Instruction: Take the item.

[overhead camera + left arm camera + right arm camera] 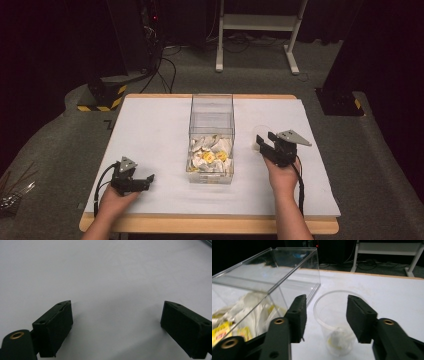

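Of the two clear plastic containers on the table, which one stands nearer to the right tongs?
The small round clear cup, right before the right tongs; the tall rectangular clear box with packets stands farther to their left.

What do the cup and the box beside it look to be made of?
Cup: thin clear plastic, probably; the table shows through its wall, and a white packet lies at the bottom. Box: clear rigid sheet, likely acrylic, glossy; flat panes, sharp edges, reflections, and packets are visible inside.

White cover [150,130] spread over wooden table [210,225]. Grey carpet [55,145] around. White desk frame [260,22] beyond far edge. Black cables [162,70] on floor past far left corner, beside yellow-black striped base [102,96]. Second dark base [340,102] past far right corner.
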